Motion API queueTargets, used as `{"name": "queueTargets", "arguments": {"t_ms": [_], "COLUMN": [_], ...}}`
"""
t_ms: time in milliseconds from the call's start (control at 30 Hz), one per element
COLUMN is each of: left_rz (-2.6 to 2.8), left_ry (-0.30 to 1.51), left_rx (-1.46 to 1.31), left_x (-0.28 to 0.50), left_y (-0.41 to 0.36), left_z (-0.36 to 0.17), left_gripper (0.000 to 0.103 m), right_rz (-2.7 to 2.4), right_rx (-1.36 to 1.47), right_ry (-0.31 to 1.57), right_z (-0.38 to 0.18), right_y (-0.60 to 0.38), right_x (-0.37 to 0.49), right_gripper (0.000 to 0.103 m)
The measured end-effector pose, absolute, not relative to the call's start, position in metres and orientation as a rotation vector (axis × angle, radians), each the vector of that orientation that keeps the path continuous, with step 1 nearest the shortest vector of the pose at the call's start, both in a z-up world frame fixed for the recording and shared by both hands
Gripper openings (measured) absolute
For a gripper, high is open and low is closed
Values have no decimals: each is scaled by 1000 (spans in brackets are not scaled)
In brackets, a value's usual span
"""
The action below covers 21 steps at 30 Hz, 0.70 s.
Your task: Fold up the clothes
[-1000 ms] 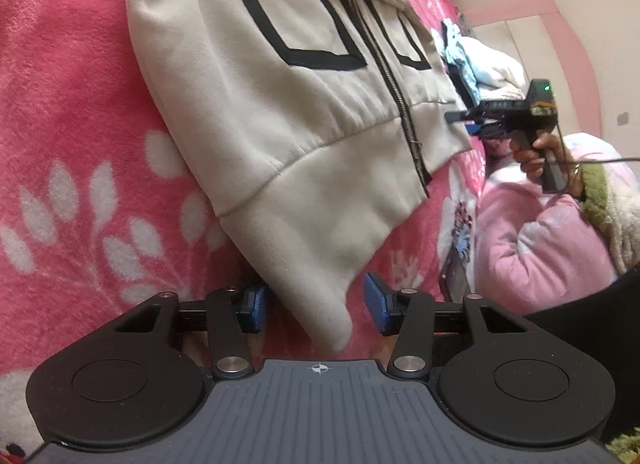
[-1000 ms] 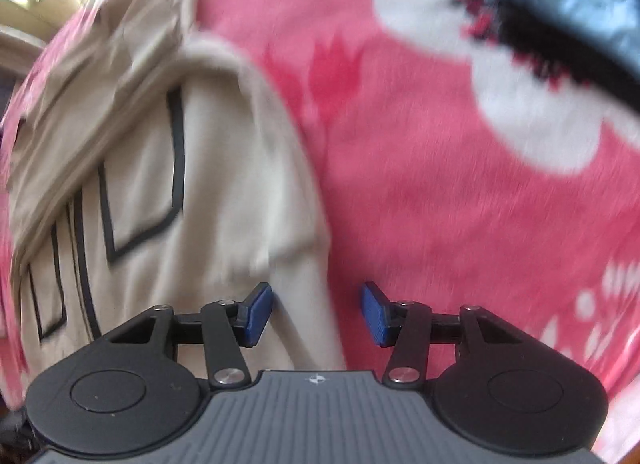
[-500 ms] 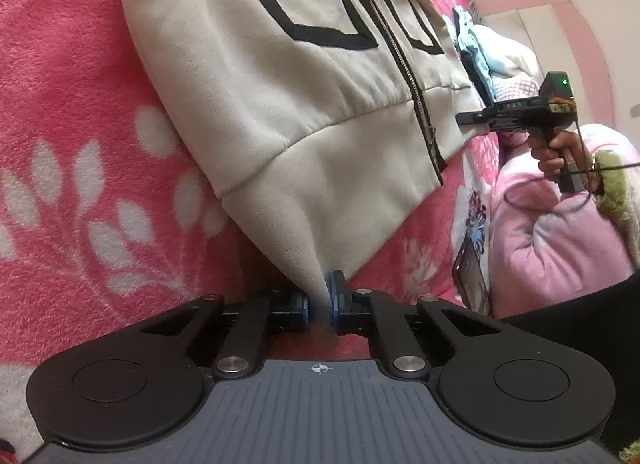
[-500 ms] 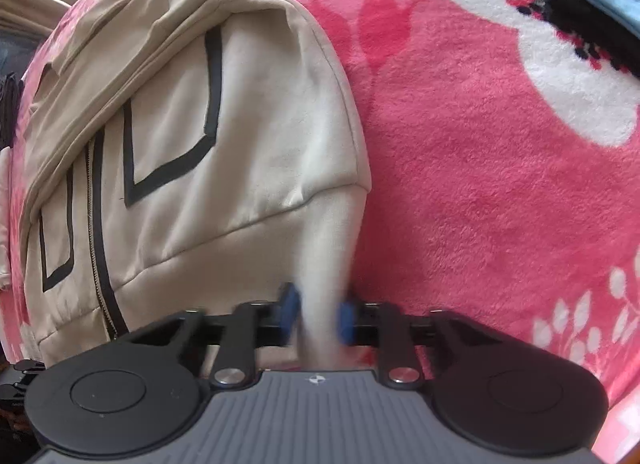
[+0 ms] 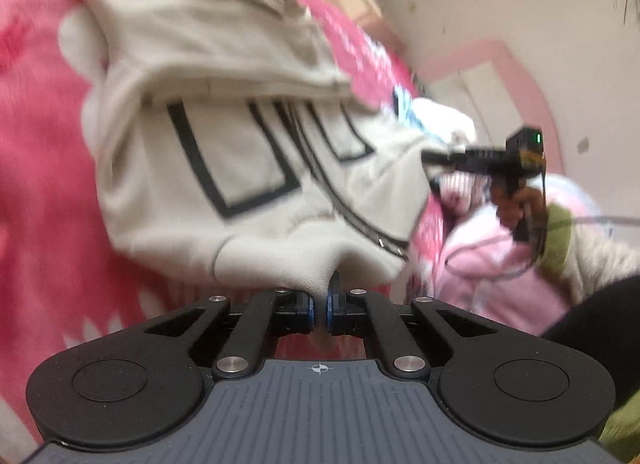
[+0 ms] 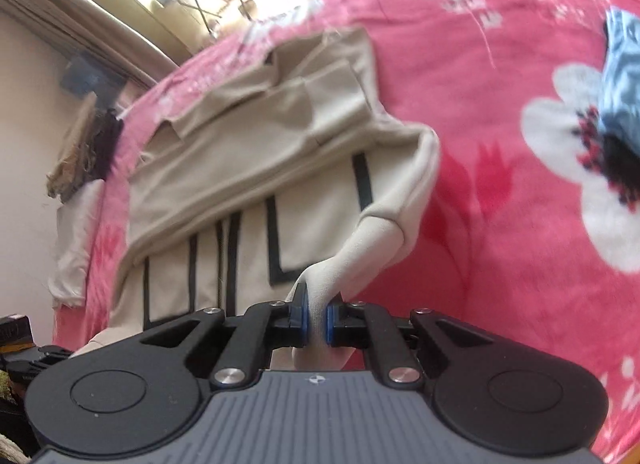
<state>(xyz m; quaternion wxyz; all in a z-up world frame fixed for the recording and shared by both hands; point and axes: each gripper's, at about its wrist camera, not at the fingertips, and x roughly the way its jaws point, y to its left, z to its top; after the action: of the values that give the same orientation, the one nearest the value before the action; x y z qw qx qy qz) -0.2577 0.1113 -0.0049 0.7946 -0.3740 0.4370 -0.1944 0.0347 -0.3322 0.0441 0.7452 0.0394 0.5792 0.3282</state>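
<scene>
Both claws are clamped on the hem of the beige zip hoodie [image 5: 224, 152]: the left claw [image 5: 319, 306] on one bottom corner, the right claw [image 6: 316, 322] on the other. The hoodie's upper part lies on the pink flowered blanket [image 6: 520, 64] of the bed.

The hoodie [image 5: 224, 152] lies on the blanket [image 6: 500, 224]; folded clothes [image 6: 622, 80] sit at its two o'clock in the right wrist view.

A bed under a pink blanket [image 6: 500, 76] with white flowers carries a beige zip hoodie [image 6: 248, 168], its far part flat, near hem raised. At the far right lies a blue-grey garment [image 6: 622, 76]; white cloth [image 6: 72, 240] at the left edge.
</scene>
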Motion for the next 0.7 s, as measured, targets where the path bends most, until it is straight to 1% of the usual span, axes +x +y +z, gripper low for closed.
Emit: {"name": "queueTargets", "arguments": {"t_ms": [233,433,567,700], "left_rz": [-366,-281,-221,-135], "left_ry": [838,754,698,677], "left_rx": [-802,-786,-755,-770], "left_x": [-229,-188,-151,-111], "left_y": [139,167,191,222], "left_z": [11,22,27,14], "left_gripper": [3,3,3,3], "right_rz": [772,842,872,839], "right_rx": [64,52,60,112], "right_ry": [1203,1140,1104,1082], "right_z": [64,74,70,53], "right_y": [-306,-267,-235,-208], "right_x": [63,100,135,179], "right_gripper": [8,8,8,8]}}
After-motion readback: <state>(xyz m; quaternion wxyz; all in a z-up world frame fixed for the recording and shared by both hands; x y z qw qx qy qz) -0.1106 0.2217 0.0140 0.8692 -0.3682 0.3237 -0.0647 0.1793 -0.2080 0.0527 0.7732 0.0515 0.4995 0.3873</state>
